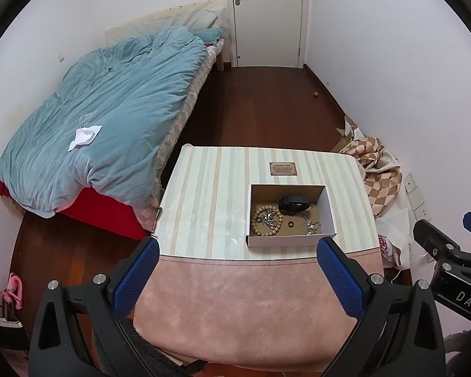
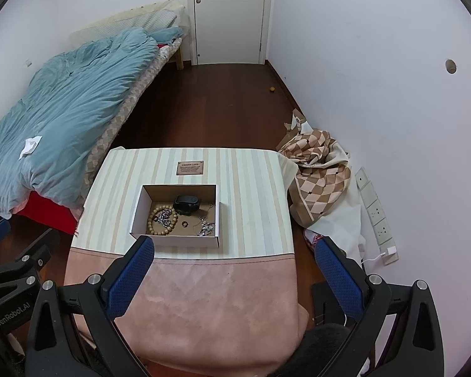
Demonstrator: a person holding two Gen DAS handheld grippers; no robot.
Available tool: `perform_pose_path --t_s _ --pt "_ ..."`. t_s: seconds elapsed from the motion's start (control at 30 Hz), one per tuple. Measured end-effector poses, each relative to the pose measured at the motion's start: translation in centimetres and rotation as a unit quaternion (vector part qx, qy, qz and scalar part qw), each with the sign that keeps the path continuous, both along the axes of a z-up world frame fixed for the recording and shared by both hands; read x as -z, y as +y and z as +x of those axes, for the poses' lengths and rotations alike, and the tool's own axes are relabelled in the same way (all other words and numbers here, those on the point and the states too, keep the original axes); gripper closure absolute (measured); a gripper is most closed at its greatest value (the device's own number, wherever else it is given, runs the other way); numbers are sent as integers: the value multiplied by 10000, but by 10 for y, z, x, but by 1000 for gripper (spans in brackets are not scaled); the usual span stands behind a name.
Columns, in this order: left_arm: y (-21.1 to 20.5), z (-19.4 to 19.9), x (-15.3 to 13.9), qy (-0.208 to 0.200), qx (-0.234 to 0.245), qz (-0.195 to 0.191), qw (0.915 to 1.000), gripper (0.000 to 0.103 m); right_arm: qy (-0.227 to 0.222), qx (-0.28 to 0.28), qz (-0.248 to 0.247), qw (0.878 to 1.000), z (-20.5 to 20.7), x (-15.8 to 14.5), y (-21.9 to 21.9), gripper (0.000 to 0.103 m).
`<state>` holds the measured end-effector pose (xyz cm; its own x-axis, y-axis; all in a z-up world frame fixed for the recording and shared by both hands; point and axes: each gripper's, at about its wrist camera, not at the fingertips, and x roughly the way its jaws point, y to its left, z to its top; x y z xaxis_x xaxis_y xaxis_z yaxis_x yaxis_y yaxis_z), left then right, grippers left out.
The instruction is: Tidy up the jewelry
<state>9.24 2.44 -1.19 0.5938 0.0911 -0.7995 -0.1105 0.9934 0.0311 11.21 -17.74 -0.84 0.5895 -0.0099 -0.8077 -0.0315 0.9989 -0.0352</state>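
Note:
An open white cardboard box (image 1: 329,207) (image 2: 138,209) sits on the striped table. Inside lie a wooden bead bracelet (image 1: 257,220) (image 2: 169,224), a silver chain (image 1: 270,218) (image 2: 163,216), a black watch (image 1: 293,203) (image 2: 186,203), a small dark ring (image 1: 290,224) (image 2: 184,223) and tangled silver pieces (image 1: 311,227) (image 2: 206,227). My left gripper (image 1: 237,254) is open, held above the pink cloth in front of the box. My right gripper (image 2: 234,253) is open too, just right of the box's near edge. Neither holds anything.
The table (image 1: 204,194) has a pink cloth (image 1: 245,301) over its near half and a small brown plaque (image 1: 283,168) behind the box. A bed with a blue duvet (image 1: 110,110) stands left. Crumpled checked fabric (image 2: 317,169) lies on the floor at right.

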Motion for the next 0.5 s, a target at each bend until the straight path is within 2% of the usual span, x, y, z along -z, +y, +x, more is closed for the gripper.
perform_pose_path --t_s 0.5 --pt "-2 -4 -4 -32 53 23 10000 1 -11 2 -4 10000 -5 0 -2 0"
